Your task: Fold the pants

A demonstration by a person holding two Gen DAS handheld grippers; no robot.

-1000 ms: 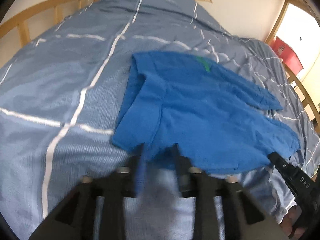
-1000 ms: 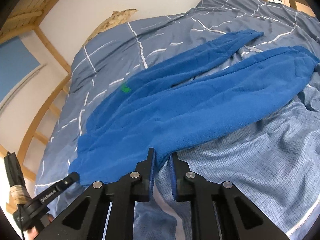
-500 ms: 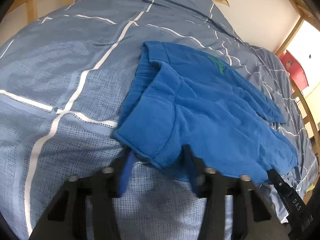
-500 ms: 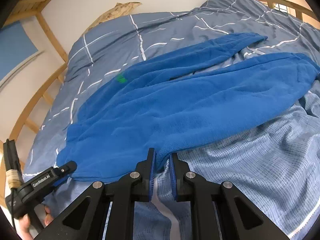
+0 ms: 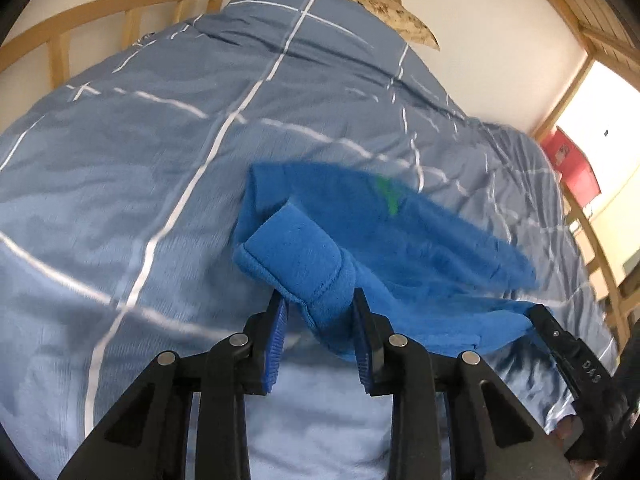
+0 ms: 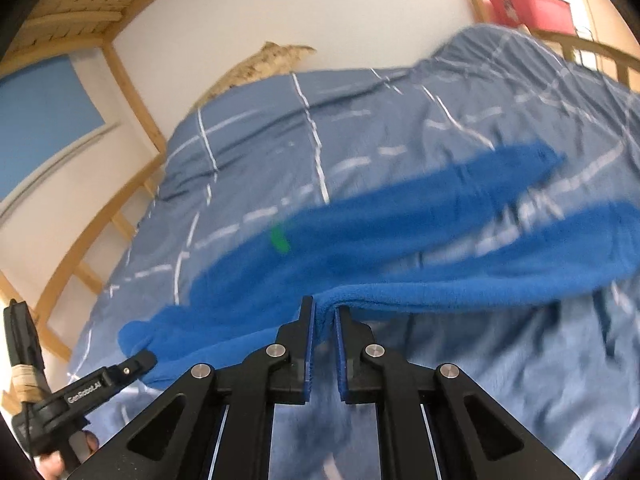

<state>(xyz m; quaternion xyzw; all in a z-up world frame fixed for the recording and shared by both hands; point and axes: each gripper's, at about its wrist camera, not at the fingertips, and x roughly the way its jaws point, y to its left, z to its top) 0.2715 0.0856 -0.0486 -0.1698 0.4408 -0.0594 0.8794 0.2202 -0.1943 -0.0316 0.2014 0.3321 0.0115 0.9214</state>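
Observation:
Blue fleece pants (image 5: pixel 400 248) with a small green tag (image 5: pixel 390 196) lie across the bed. My left gripper (image 5: pixel 318 308) is shut on the bunched waistband corner and holds it lifted above the duvet. My right gripper (image 6: pixel 325 312) is shut on the near edge of the pants (image 6: pixel 440 240) further along the leg, also lifted. The right gripper also shows in the left wrist view (image 5: pixel 538 314) at the right, and the left gripper in the right wrist view (image 6: pixel 146 360) at the lower left. The two legs stretch to the right.
A blue-grey duvet (image 5: pixel 140 160) with white lines covers the bed. A wooden bed rail (image 5: pixel 60 36) curves at the back left, and another rail (image 6: pixel 592 52) at the right. A red box (image 5: pixel 576 168) stands beyond the bed. A tan pillow (image 6: pixel 264 64) lies against the wall.
My left gripper has closed on the waistband corner and lifted it. My right gripper has stayed shut on the pants edge and risen with it. Both views have tilted upward.

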